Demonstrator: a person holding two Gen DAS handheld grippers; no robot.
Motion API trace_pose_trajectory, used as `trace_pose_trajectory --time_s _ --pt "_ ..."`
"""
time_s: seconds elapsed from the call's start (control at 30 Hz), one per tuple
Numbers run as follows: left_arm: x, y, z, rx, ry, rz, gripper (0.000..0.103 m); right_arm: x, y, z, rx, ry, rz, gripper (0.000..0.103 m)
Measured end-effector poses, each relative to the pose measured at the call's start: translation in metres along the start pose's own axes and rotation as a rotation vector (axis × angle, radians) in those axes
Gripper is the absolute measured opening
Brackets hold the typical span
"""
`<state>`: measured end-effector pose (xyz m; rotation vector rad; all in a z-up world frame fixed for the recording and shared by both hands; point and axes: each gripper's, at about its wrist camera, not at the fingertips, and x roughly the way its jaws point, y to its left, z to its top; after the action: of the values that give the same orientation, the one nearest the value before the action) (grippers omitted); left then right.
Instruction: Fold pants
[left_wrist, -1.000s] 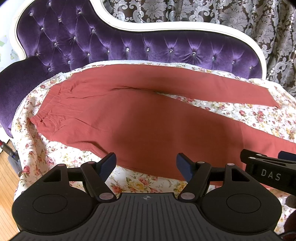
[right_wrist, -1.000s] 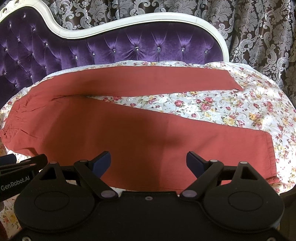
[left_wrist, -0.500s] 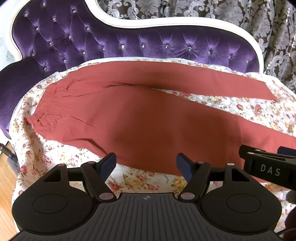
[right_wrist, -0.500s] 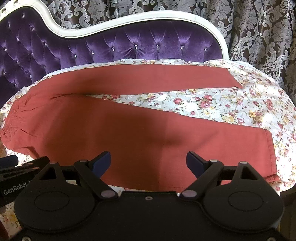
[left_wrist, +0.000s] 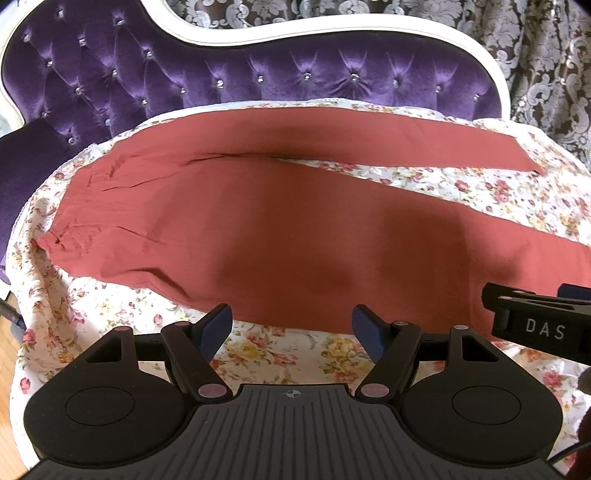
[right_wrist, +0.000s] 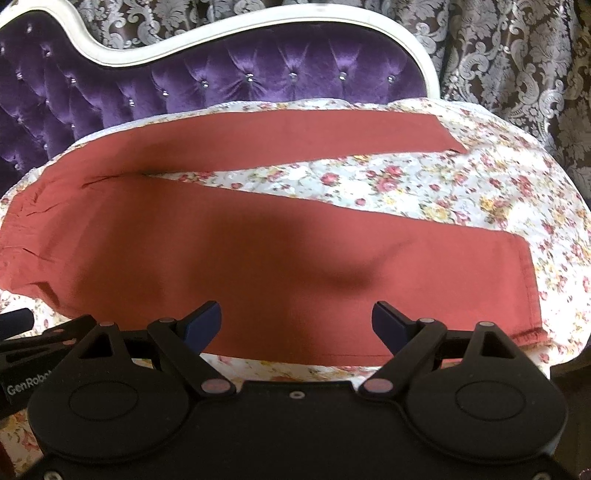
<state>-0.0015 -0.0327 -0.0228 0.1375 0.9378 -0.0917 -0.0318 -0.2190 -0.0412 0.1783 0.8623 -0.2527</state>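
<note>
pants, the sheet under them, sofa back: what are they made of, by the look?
Pants: matte rust-red woven cloth, probably cotton; soft creases near the waist.
Sheet: thin printed floral fabric, matte, maybe cotton.
Sofa back: purple button-tufted velvet or velour, judging by its sheen; the glossy white frame could be painted wood.

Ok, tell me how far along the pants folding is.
Done: the rust-red pants lie spread flat on the floral sheet, legs splayed apart in a V. In hand: nothing; the left gripper and right gripper hover open at the near leg's edge. Left: every fold.
</note>
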Motion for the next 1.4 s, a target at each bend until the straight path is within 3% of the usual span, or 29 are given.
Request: trace_pose_trajectory --time_s 0.4,0.57,0.7,0.8,1.0,1.1,1.27,1.4 --pt "0.008 -0.015 -0.004 0.045 0.033 -0.002 0.07 0.006 -0.028 -0.008 0.023 0.043 -0.004 0.089" --pt "0.012 -0.01 0.004 0.044 0.023 0.011 0.07 0.01 -0.045 0.002 0.003 0.008 0.037 0.079" --pt "0.021 0.0 0.025 0.03 -0.007 0.038 0.07 0.015 -0.051 0.032 -0.086 -0.087 0.059 0.074" --pt "0.033 0.006 0.046 0.02 -0.033 0.067 0.07 0.027 -0.051 0.062 -0.168 -0.158 0.075 0.064" --pt "0.075 0.015 0.087 0.002 -0.036 0.077 0.07 0.079 -0.052 0.128 -0.273 -0.206 0.206 0.05" --pt "0.099 0.019 0.097 -0.014 -0.01 0.07 0.07 0.113 -0.049 0.162 -0.293 -0.197 0.289 0.049" --pt "0.136 0.029 0.103 -0.029 0.054 0.058 0.07 0.173 -0.028 0.207 -0.387 -0.221 0.313 0.05" --pt "0.159 0.039 0.097 -0.046 0.12 0.037 0.073 0.219 -0.015 0.238 -0.439 -0.188 0.345 0.052"
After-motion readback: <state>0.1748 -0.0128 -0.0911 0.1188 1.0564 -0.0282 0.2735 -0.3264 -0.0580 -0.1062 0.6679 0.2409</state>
